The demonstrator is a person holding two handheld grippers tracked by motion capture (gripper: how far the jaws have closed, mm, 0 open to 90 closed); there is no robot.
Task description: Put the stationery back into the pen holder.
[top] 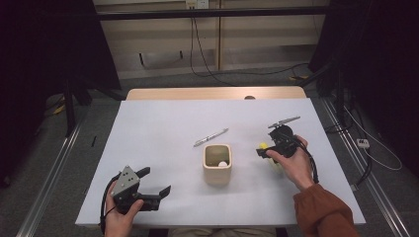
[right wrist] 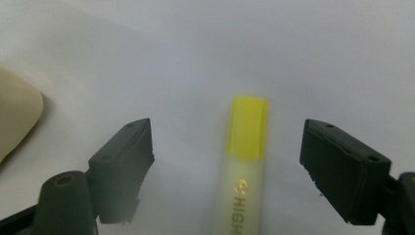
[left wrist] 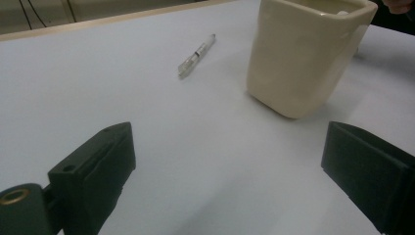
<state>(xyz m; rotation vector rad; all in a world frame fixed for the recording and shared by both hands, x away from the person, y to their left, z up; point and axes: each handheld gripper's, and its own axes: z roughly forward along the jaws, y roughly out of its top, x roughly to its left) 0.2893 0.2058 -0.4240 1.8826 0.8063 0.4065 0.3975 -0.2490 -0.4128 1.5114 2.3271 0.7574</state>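
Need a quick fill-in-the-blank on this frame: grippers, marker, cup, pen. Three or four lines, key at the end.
1. The right gripper hangs over a highlighter whose cap is ____ in colour.
2. Both jaws of the left gripper stand ____, with nothing between them.
3. The pen lies on the table ____ the cream cup, not in it.
4. A small ____ ball sits inside the cup.

Missing words: yellow; open; behind; white
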